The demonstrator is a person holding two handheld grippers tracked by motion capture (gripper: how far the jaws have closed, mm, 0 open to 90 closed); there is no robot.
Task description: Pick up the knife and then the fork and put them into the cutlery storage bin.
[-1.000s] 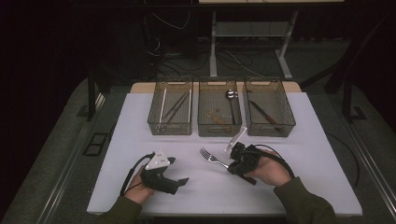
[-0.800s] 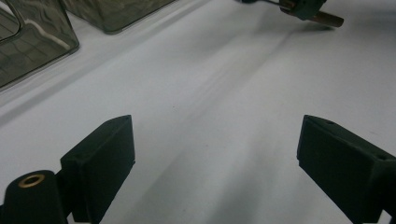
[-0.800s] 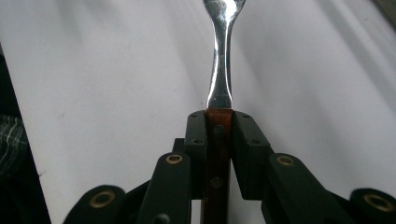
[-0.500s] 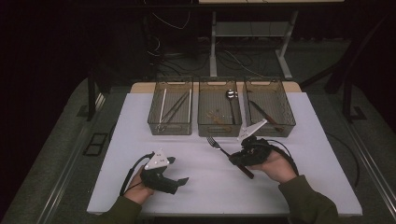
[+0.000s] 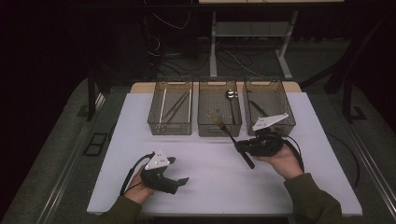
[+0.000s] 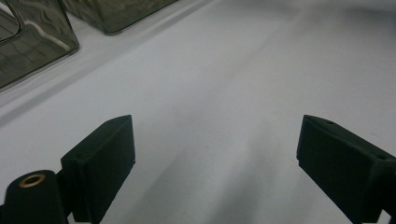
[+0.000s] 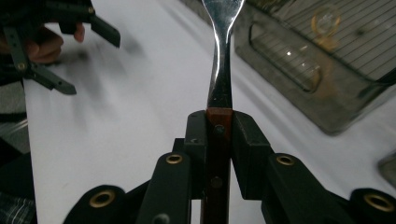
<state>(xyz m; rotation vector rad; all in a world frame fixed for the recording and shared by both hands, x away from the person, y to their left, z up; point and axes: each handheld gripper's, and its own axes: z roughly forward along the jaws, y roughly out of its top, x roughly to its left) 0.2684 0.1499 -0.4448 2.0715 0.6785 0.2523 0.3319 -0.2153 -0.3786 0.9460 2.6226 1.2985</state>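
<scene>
A fork (image 5: 227, 131) with a reddish-brown handle is clamped in my right gripper (image 5: 241, 148), held over the white table (image 5: 210, 191). Its tines point at the front wall of the middle basket (image 5: 219, 128), and the handle end sticks out toward the person. In the right gripper view the jaws press on both sides of the fork handle (image 7: 218, 126) and the metal neck runs up toward the middle basket (image 7: 299, 70). My left gripper (image 5: 179, 170) rests low at the front left, open. In its own view the left gripper (image 6: 215, 158) has bare table between wide-apart jaws.
Three wire baskets stand in a row at the back: the left basket (image 5: 170, 126) holds long sticks, the middle one a spoon (image 5: 231, 95), the right basket (image 5: 285, 109) dark utensils. Cables trail from both grippers. The other hand and gripper (image 7: 56, 32) show far off in the right gripper view.
My right gripper has carried the fork to the right, up and toward the baskets. The left gripper has stayed where it was, still open.
</scene>
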